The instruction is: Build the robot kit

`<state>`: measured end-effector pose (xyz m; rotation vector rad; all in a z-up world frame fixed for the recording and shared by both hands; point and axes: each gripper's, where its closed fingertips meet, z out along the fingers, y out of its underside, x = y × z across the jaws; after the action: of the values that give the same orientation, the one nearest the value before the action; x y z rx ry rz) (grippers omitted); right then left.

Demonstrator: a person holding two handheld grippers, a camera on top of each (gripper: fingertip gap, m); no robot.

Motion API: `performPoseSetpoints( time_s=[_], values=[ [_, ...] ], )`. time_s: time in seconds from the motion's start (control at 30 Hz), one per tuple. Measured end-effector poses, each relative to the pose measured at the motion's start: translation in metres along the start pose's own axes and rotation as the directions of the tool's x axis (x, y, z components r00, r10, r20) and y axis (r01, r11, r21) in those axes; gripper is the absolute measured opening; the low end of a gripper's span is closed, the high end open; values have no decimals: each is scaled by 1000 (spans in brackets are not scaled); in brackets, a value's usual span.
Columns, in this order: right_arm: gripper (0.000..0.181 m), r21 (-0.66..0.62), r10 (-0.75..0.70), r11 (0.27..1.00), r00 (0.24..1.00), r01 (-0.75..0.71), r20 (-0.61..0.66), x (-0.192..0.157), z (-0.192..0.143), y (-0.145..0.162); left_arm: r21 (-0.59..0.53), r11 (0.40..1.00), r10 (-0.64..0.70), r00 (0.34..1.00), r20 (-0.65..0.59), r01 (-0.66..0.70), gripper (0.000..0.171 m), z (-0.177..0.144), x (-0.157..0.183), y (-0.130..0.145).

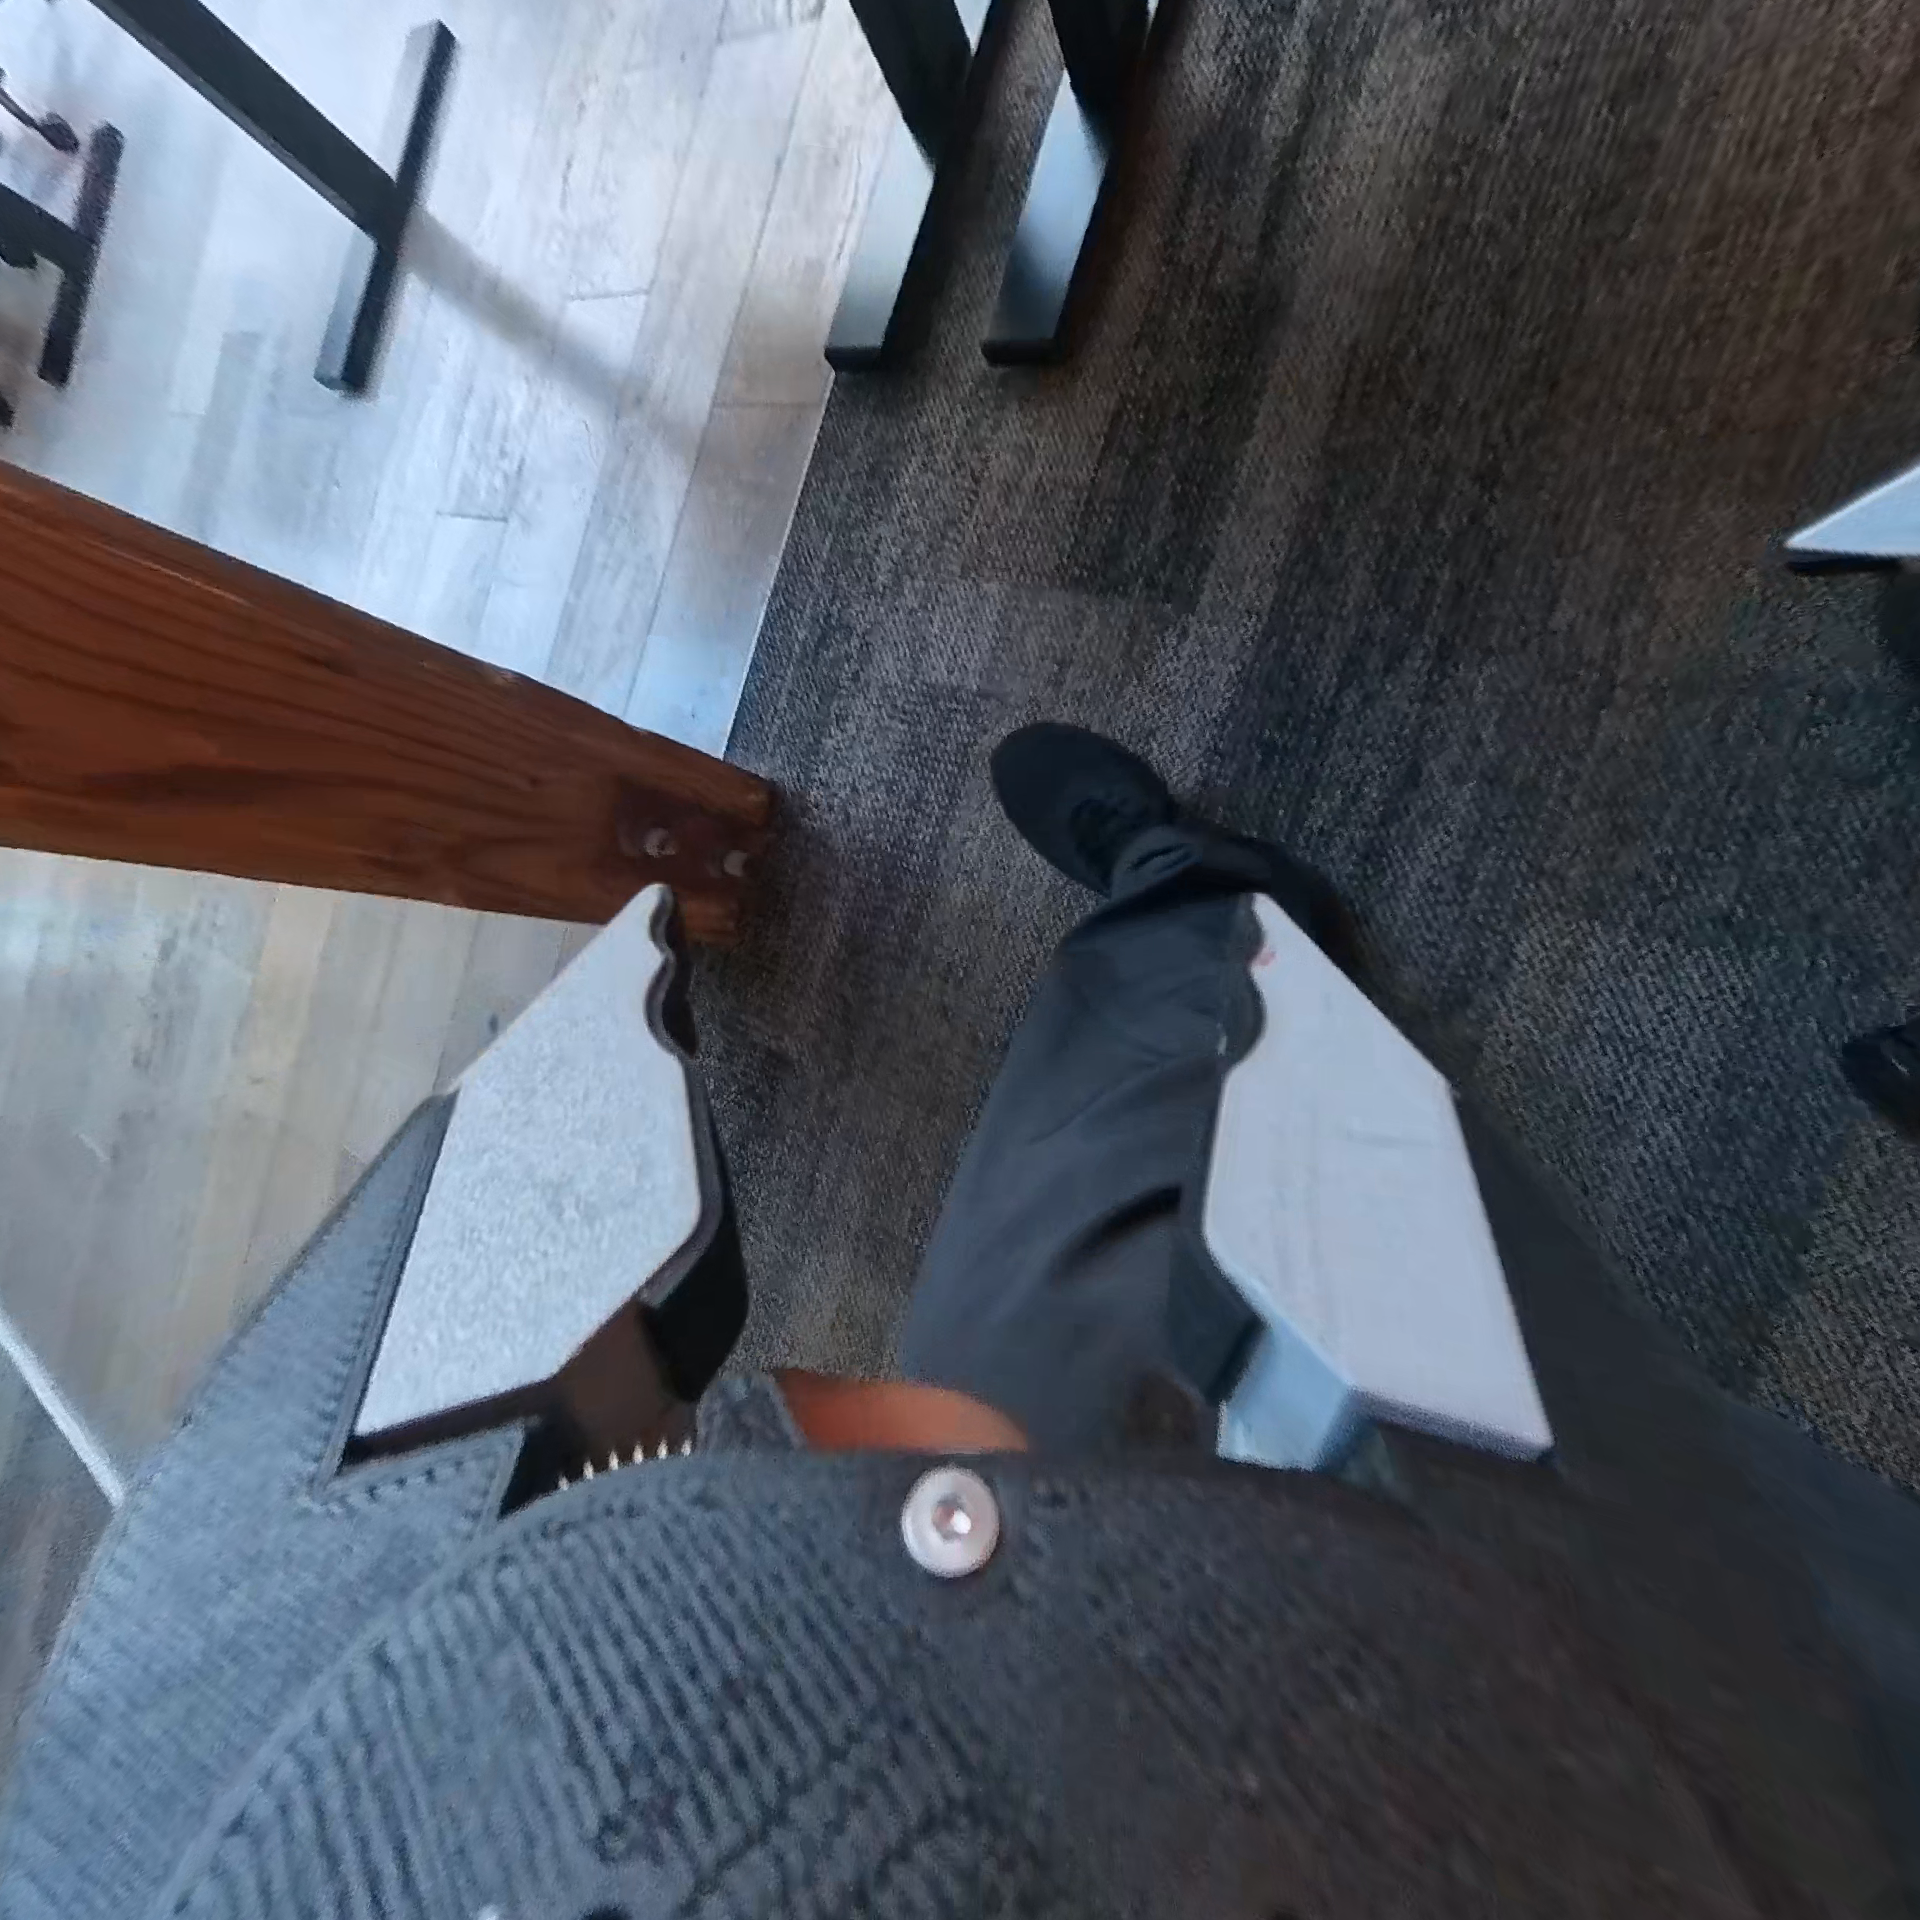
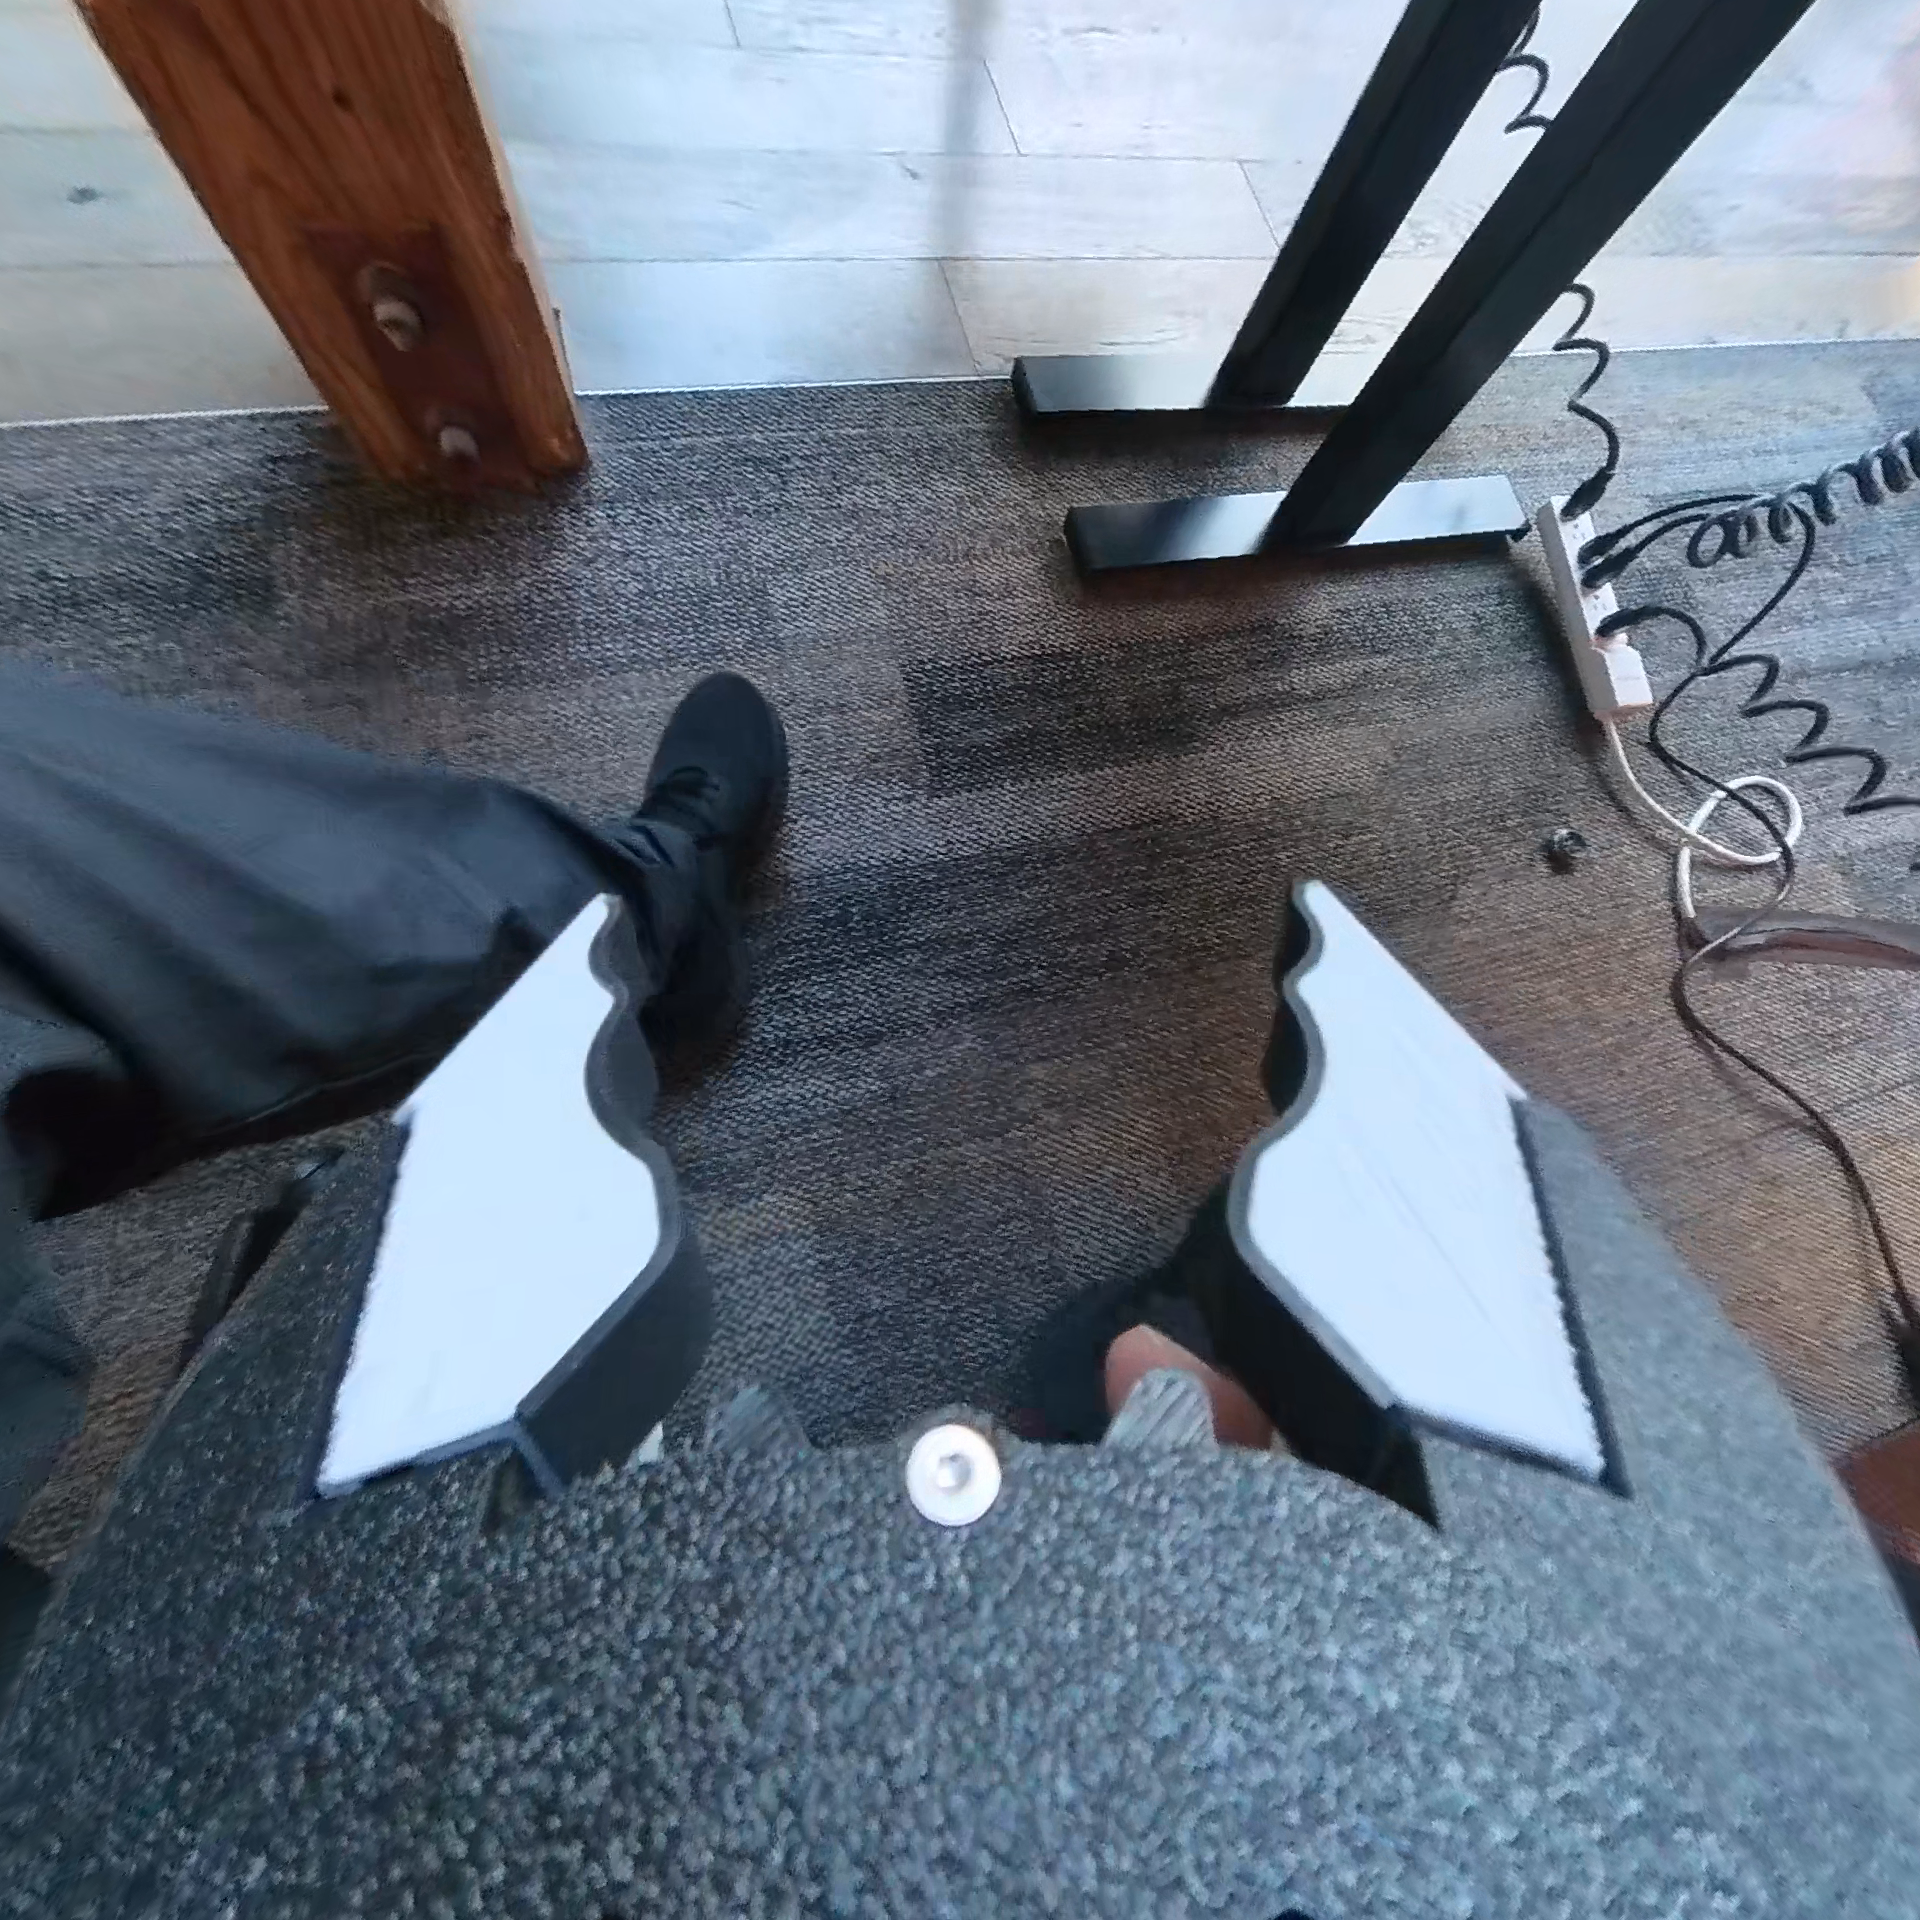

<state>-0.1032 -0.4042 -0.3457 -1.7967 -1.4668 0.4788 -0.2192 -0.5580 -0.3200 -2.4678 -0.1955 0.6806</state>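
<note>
Both grippers point down at the floor and hold nothing. My left gripper [image 1: 961,914] is open, with its white fingers [image 1: 561,1164] spread wide above grey carpet [image 1: 1455,520]. A person's leg in dark trousers [image 1: 1101,1143] with a black shoe [image 1: 1081,800] shows between the fingers. My right gripper [image 2: 951,894] is open over the same carpet [image 2: 1039,935], white fingers [image 2: 520,1195] apart. The trouser leg [image 2: 260,883] and black shoe [image 2: 717,758] lie to its left. A fingertip [image 2: 1184,1382] shows behind the right finger's base.
A brown wooden post [image 1: 312,748] [image 2: 343,208] stands at the edge where carpet meets pale plank floor [image 1: 520,364] [image 2: 831,208]. Black metal desk legs with flat feet [image 2: 1299,520] [image 1: 935,208] stand ahead. A white power strip [image 2: 1590,613] with coiled black cables [image 2: 1766,707] lies at right.
</note>
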Motion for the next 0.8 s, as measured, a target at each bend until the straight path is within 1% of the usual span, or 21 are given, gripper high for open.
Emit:
performPoseSetpoints(
  time_s=[0.07,0.13,0.23,0.33,0.37,0.4,0.43,0.47,0.53,0.57,0.6,0.63,0.67,0.7,0.73,0.77,0.8],
  values=[
    [121,5,14,1000,1000,-14,18,-8,-5,3,-8,1000,0,1000,-1,0,99,5,11,5],
    [124,11,25,1000,998,-26,60,-17,-9,5,4,1000,-6,1000,-7,6,98,13,25,4],
    [129,1,0,1000,995,0,103,-25,-10,7,10,997,-75,995,-59,76,95,28,52,-1],
    [129,-18,-20,1000,989,23,146,-23,-11,14,14,980,-190,961,-199,196,88,39,91,-7],
    [126,-25,-41,999,988,46,149,-19,-11,18,22,983,-170,949,-266,182,68,38,106,-10],
    [116,-26,-76,996,985,81,155,-15,-11,23,65,987,-120,934,-338,150,32,34,120,-16],
    [63,-10,-122,992,974,126,190,-14,-12,26,106,985,-96,937,-337,139,0,34,124,-23],
    [2,0,-146,989,967,150,210,-11,-12,29,103,987,-92,951,-295,127,0,39,121,-26],
    [0,-32,-109,993,972,118,210,2,-2,34,77,988,-114,967,-226,134,0,50,113,-31],
    [3,-30,-74,996,972,83,222,5,3,33,65,986,-142,971,-191,157,15,55,106,-34],
    [32,-37,-34,998,971,44,236,6,10,33,31,984,-167,970,-174,175,48,62,103,-34],
    [53,-61,-1,998,967,17,255,5,18,35,-19,982,-191,969,-160,190,75,69,100,-30],
    [51,-80,18,997,960,4,278,2,25,36,-60,975,-220,968,-120,214,84,77,93,-25],
    [48,-84,28,996,957,-3,289,-2,32,35,-88,967,-244,968,-58,239,84,86,82,-19],
    [51,-84,35,996,957,-11,287,-4,40,33,-111,960,-259,966,6,258,86,93,70,-12],
    [60,-88,43,996,957,-18,287,-8,48,31,-126,958,-254,967,30,256,82,100,62,-5],
    [67,-98,49,995,949,-19,312,-17,54,30,-113,969,-225,974,-37,220,40,102,64,-5]
  ],
)
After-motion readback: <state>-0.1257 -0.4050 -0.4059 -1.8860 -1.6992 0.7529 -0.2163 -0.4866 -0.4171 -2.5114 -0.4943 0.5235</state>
